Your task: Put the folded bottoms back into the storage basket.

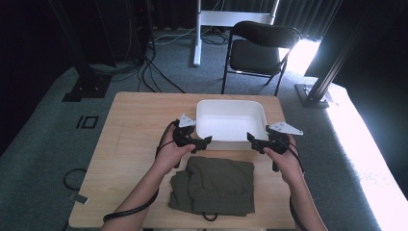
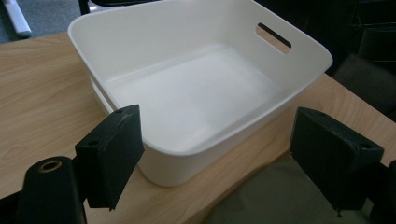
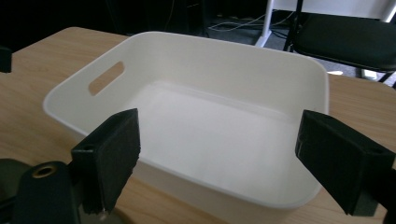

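Both claws are hanging open and empty: the left claw (image 1: 208, 141) and right claw (image 1: 250, 137) are hovering above the folded olive garment (image 1: 214, 185), which is lying on the worktop (image 1: 130, 125) just before the white tub (image 1: 231, 120).

Garment (image 2: 280, 200) (olive) cut off below

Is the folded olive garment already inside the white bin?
No: in the high view the olive garment lies folded on the table in front of the white bin, which is empty.
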